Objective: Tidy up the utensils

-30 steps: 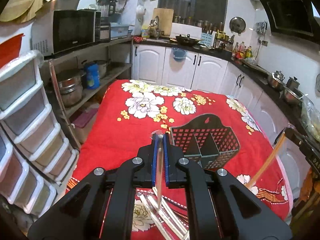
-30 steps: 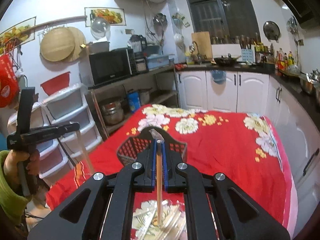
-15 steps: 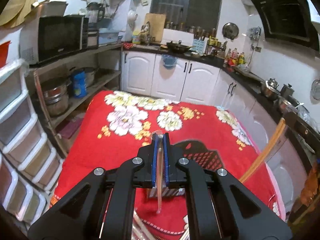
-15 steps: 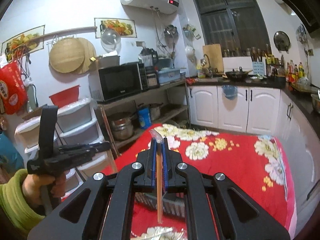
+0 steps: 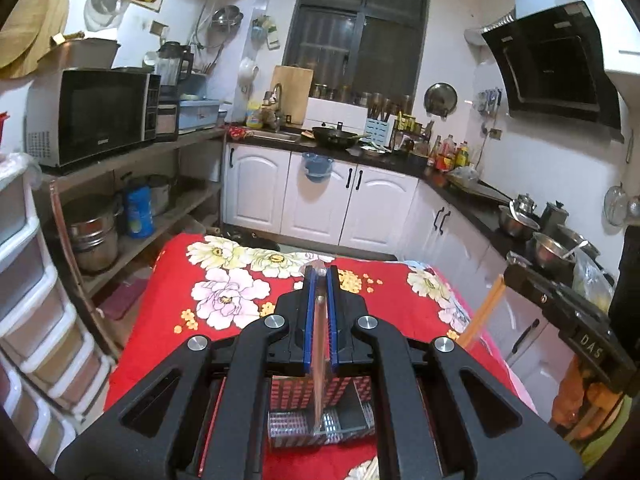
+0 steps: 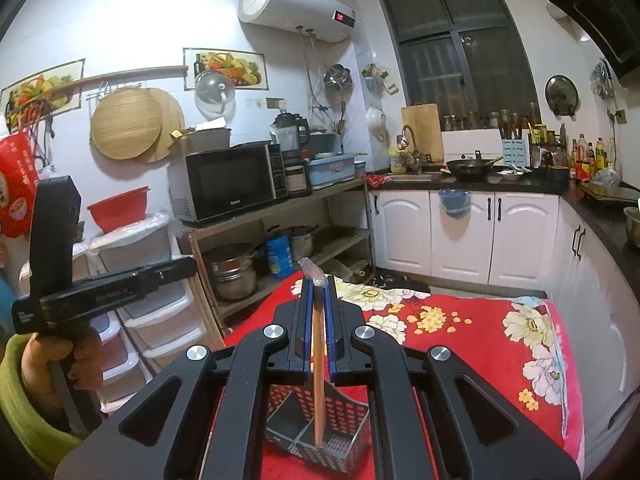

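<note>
Chopsticks are hanging over the black perforated plastic caddy (image 5: 320, 404) on the red floral tablecloth (image 5: 224, 344) — left gripper (image 5: 320, 292) pinching a clear-wrapped utensil (image 5: 319, 360), right gripper (image 6: 316, 300) pinching wooden wrapped chopsticks (image 6: 318, 380), tips dipping inside the caddy.

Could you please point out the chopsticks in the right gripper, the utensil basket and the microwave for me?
wrapped chopsticks (image 6: 318, 376): right wrist view, mid-shaft below the fingers.
utensil basket (image 6: 345, 412): right wrist view, its perforated back wall.
microwave (image 6: 230, 182): right wrist view, its dark door.
</note>
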